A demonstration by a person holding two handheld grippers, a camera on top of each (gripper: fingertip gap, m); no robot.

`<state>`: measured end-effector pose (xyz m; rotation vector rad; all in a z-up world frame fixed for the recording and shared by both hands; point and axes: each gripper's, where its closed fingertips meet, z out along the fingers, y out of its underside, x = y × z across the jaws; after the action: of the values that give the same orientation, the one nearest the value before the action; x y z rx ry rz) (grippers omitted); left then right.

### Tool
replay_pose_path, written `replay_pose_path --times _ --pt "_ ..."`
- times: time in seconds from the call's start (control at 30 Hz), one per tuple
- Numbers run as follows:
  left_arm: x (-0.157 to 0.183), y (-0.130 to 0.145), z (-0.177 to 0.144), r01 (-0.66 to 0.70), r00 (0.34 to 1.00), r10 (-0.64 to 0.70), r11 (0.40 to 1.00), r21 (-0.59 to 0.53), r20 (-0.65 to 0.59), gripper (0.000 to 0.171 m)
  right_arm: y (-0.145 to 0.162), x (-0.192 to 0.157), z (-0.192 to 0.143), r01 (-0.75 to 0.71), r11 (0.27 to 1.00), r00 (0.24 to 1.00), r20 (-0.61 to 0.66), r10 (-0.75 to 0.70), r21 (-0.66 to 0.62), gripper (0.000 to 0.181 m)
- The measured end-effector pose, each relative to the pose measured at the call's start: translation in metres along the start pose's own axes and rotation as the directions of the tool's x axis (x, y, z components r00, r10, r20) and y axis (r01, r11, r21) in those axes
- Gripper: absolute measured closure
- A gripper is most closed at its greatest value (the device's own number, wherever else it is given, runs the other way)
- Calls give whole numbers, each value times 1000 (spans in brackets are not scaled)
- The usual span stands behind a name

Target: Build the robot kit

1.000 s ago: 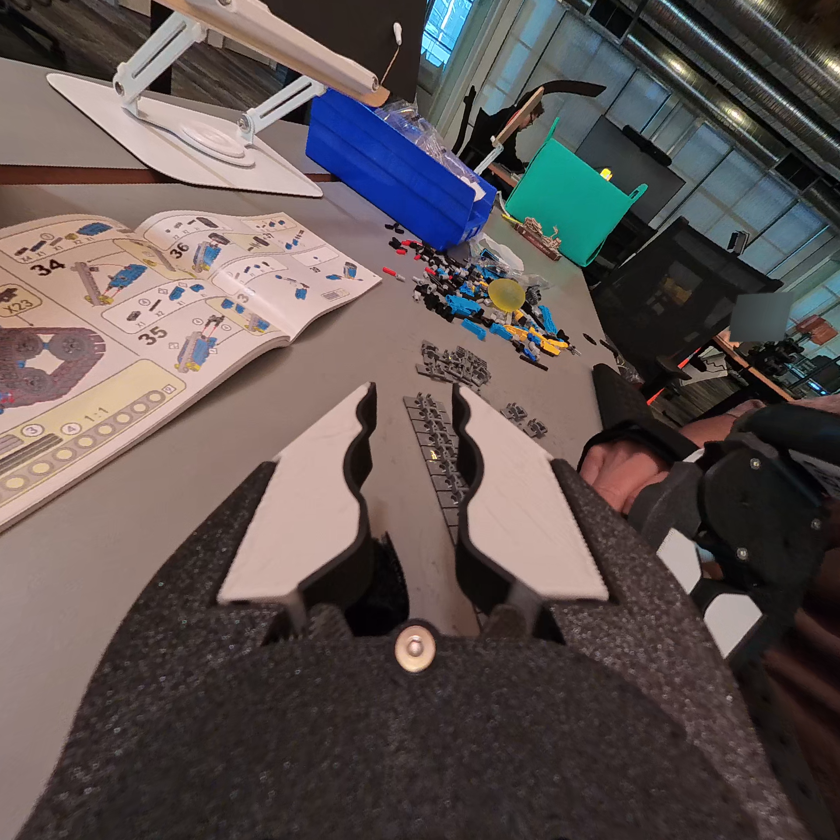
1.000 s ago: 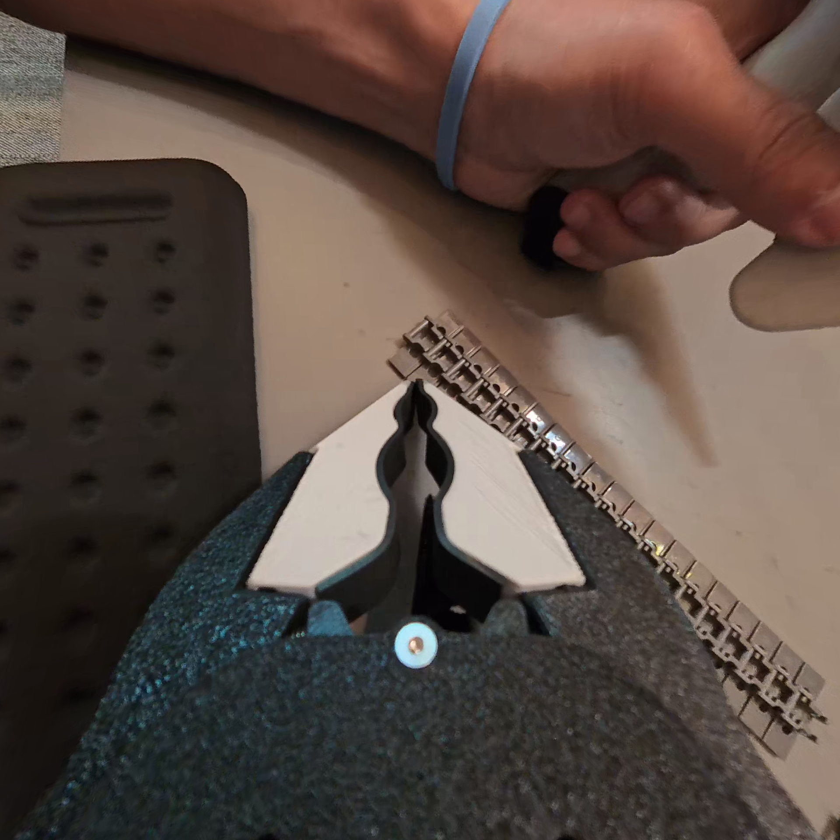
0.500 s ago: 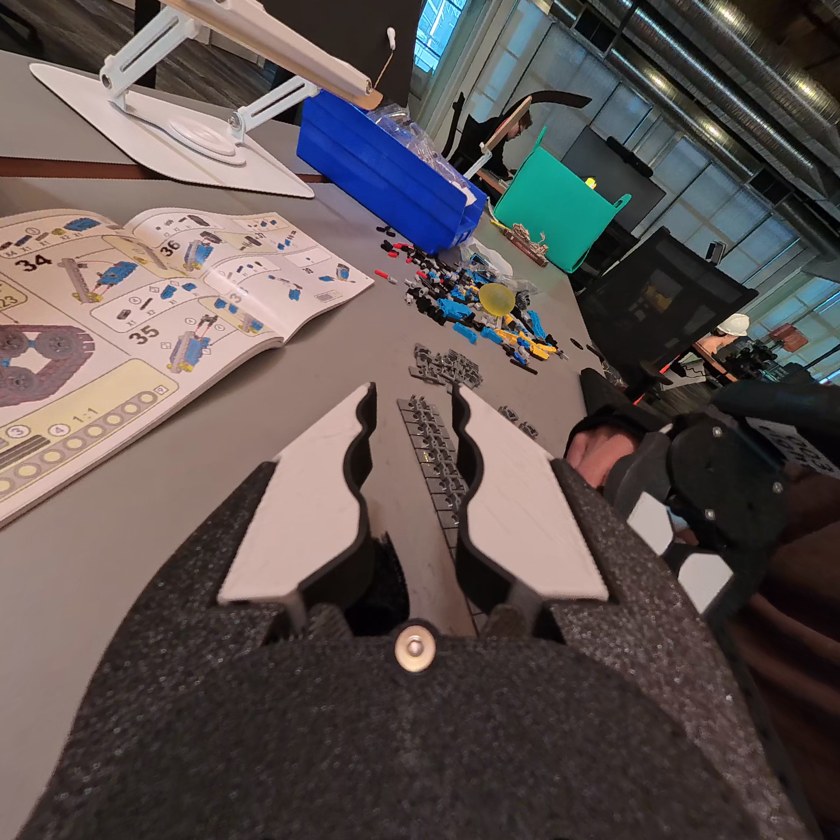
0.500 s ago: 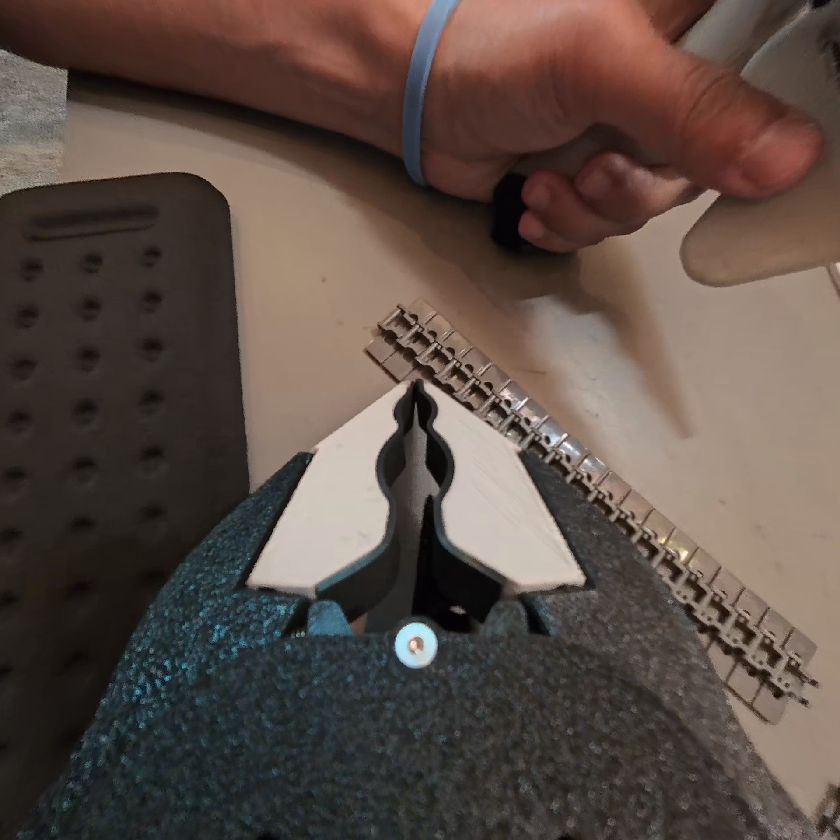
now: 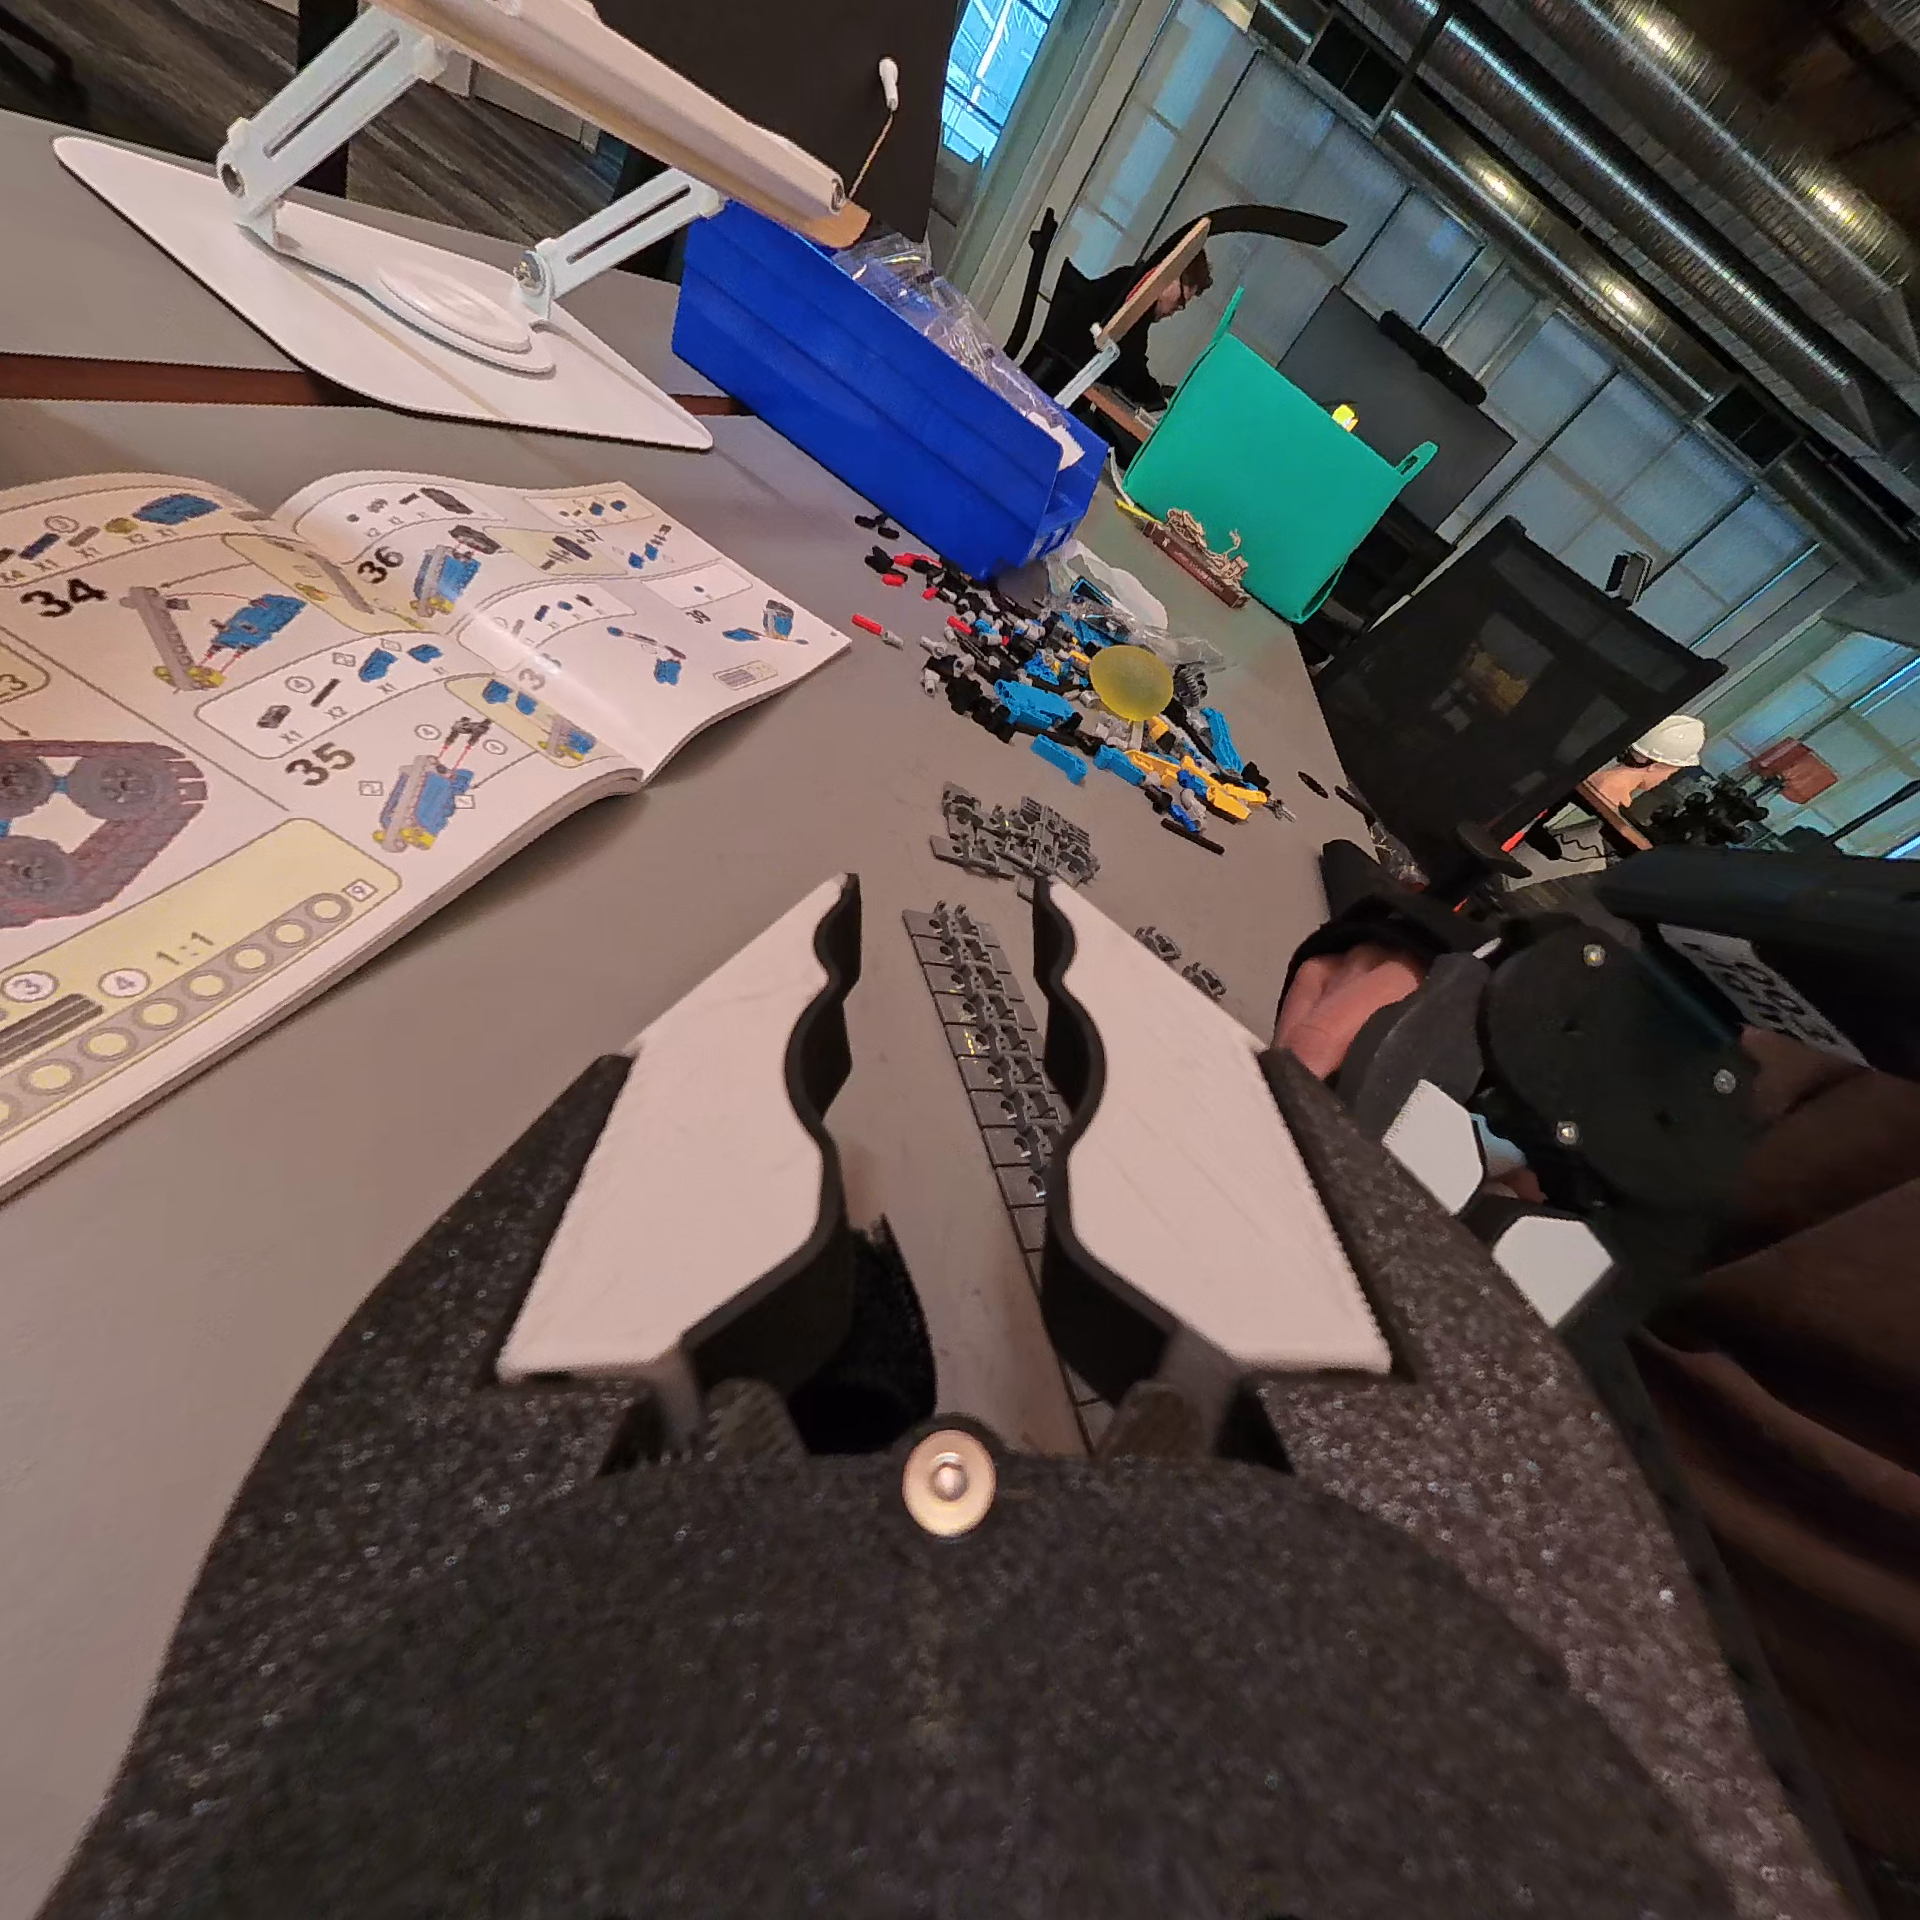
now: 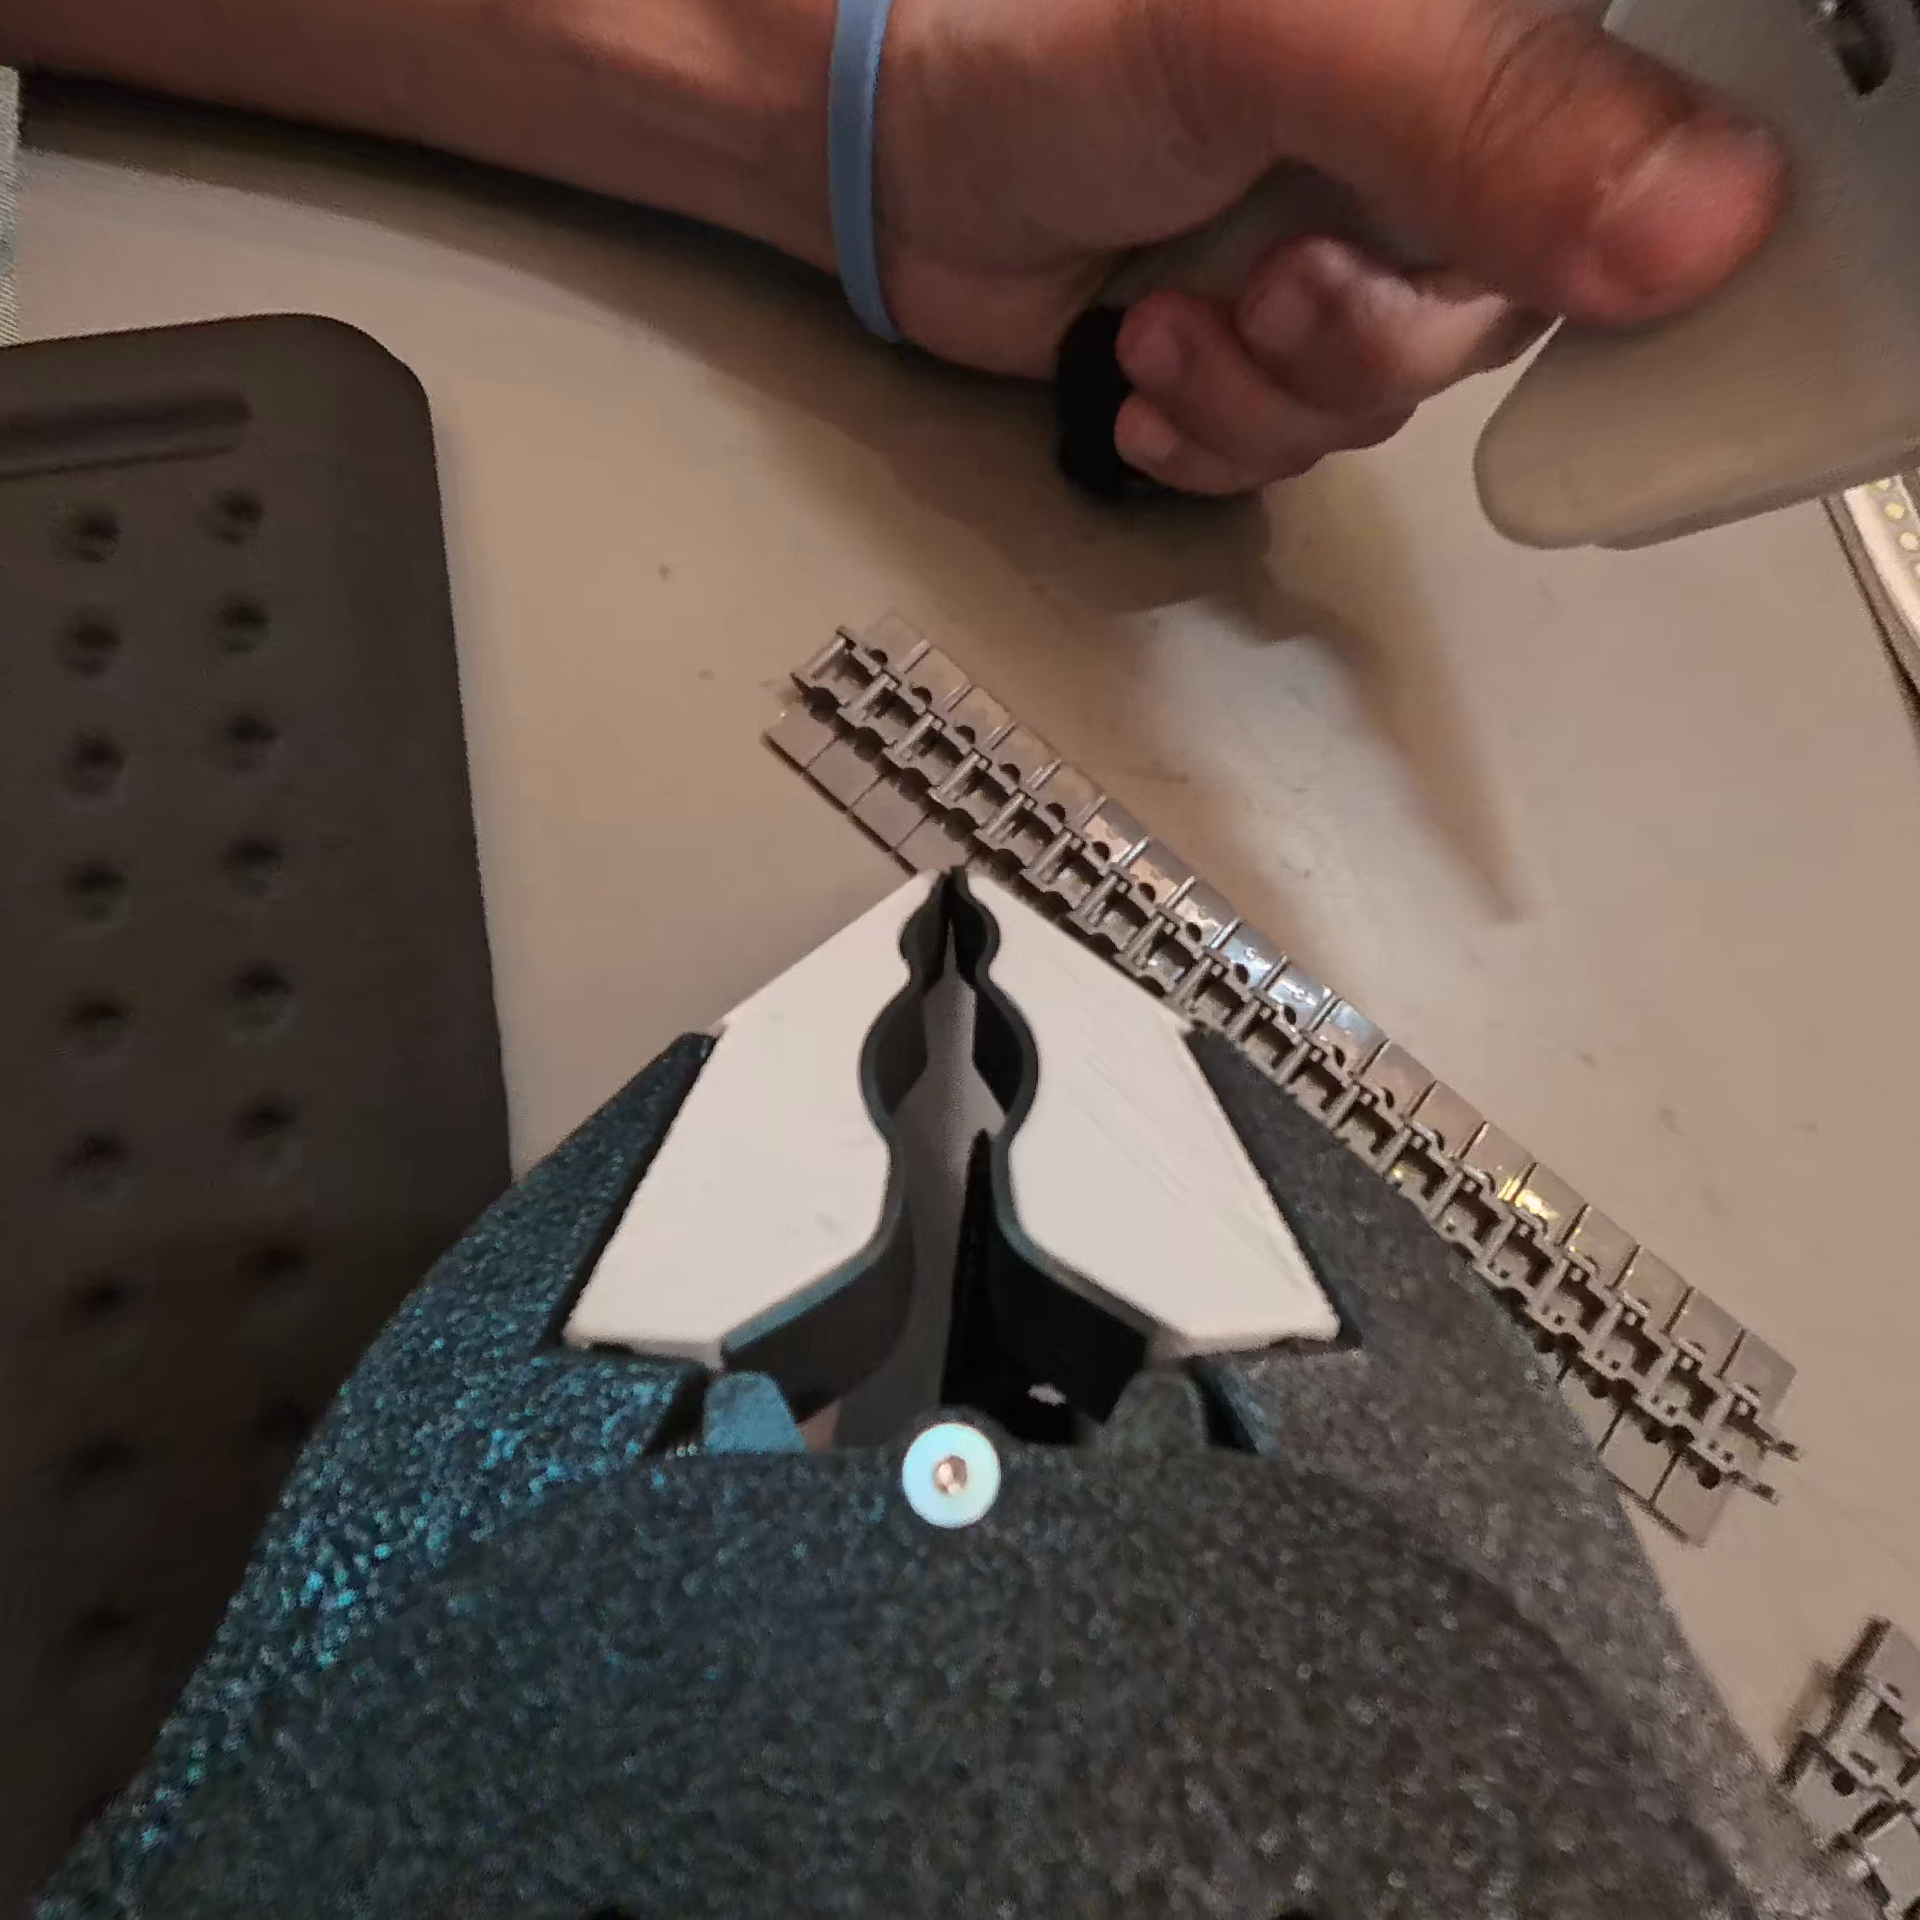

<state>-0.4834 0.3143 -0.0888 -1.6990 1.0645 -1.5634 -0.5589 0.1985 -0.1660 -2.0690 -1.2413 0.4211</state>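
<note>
- The left gripper point(image 5: 945, 914) has its jaws parted and holds nothing; a long flat strip of linked grey plastic track pieces point(image 5: 987, 1039) lies on the grey table point(image 5: 675, 935) between its fingers, placed to be straddled.
- The right gripper point(image 6: 948, 883) has its tips pressed together, seemingly empty, just at that strip's edge; contact is unclear.
- Outward: a loose heap of grey links point(image 5: 1013, 831), an open instruction booklet point(image 5: 343, 727) laid for reading, and a blue bin point(image 5: 873, 395).
</note>
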Motion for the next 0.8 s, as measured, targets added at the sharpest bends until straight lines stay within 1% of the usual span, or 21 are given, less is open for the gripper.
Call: replay_pose_path --times 0.27,0.37,0.53,0.7,0.8 --pt "0 0 0 3 1000 -3 1000 -1 -4 139 1 6 -3 6 1000 1000 -22 -6 2 181" --pt "0 0 0 3 1000 -3 1000 -2 -4 139 5 12 -6 -25 1000 999 -23 25 2 181" --pt "0 0 1 4 1000 -4 1000 -4 -5 139 9 13 -5 -30 1000 999 -17 30 -9 181" --pt "0 0 0 4 1000 -4 1000 -3 -5 139 5 15 -12 -36 999 999 -19 36 30 181" --pt "1 0 0 4 1000 -4 1000 -3 -5 139 11 19 -11 -42 999 999 -26 42 4 181"
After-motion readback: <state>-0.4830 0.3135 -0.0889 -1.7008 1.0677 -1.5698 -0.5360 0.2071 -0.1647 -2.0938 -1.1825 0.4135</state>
